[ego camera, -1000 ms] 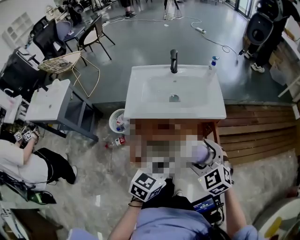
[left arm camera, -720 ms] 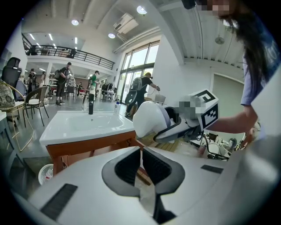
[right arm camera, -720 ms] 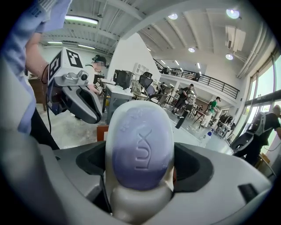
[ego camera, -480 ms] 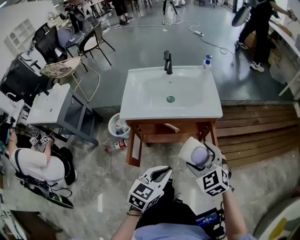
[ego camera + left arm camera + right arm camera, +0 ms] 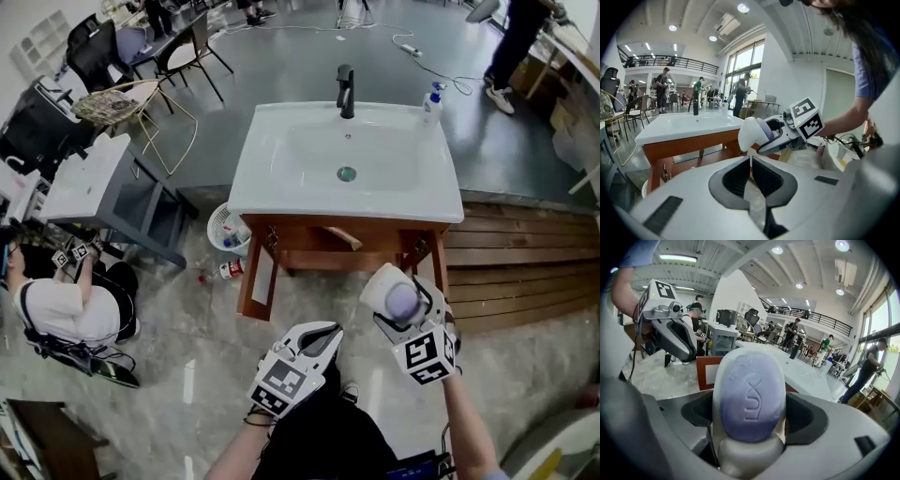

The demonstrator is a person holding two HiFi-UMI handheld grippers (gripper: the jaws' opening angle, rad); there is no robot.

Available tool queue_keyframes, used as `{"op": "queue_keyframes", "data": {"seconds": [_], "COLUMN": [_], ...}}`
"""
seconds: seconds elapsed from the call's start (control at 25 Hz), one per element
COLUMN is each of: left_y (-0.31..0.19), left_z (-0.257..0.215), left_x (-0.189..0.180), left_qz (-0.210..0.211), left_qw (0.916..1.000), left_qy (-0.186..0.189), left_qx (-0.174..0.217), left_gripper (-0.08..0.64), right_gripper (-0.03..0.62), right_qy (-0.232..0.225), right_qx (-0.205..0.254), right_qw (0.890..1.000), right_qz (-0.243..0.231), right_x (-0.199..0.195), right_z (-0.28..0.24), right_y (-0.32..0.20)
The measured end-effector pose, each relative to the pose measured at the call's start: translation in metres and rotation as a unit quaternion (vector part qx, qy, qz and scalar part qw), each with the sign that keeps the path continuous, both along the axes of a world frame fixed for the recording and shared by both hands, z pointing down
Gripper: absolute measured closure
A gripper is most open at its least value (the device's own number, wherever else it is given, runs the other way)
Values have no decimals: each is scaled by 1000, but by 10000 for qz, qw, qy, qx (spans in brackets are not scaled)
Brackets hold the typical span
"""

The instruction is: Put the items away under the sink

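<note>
White sink top [image 5: 272,192] on wooden stand [image 5: 309,239]; pump bottle [image 5: 431,103] back-right corner, faucet [image 5: 345,91] mid-back.

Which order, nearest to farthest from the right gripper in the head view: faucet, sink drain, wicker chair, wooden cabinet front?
Measured from the right gripper, which holds the white bottle:
1. wooden cabinet front, just ahead, under the basin.
2. sink drain, middle of the basin.
3. faucet, at the basin's back edge.
4. wicker chair, far left, beyond the sink.

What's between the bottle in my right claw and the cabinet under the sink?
Nothing. The head view shows only bare floor between the bottle in the right claw and the cabinet.
</note>
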State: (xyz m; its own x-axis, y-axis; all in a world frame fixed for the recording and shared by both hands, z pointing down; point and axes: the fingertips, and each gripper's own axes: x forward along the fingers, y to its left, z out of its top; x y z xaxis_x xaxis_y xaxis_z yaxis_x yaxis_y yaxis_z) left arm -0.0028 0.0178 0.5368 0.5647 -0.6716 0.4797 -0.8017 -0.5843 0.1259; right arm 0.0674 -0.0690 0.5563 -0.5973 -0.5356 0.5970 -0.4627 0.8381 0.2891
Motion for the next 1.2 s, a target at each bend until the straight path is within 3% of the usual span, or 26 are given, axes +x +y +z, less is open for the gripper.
{"op": "queue_keyframes", "data": {"seconds": [0.4, 0.96, 1.2], "left_y": [-22, -76, -98], "left_z": [64, 127, 151], "left_x": [-7, -13, -21], "left_qz": [154, 406, 492], "left_qw": [9999, 9989, 9983], "left_qy": [-8, 227, 291], "left_qx": [-27, -103, -100], "left_gripper": [549, 549, 549], "right_gripper": [155, 155, 155], "right_qy": [-203, -112, -326], "right_qx": [-327, -947, -1137], "right_qw": [9986, 9910, 9833], "right_qz": [353, 942, 1386], "right_x": [-25, -42, -41], "right_z": [83, 181, 222], "right_y": [-42, -108, -143]}}
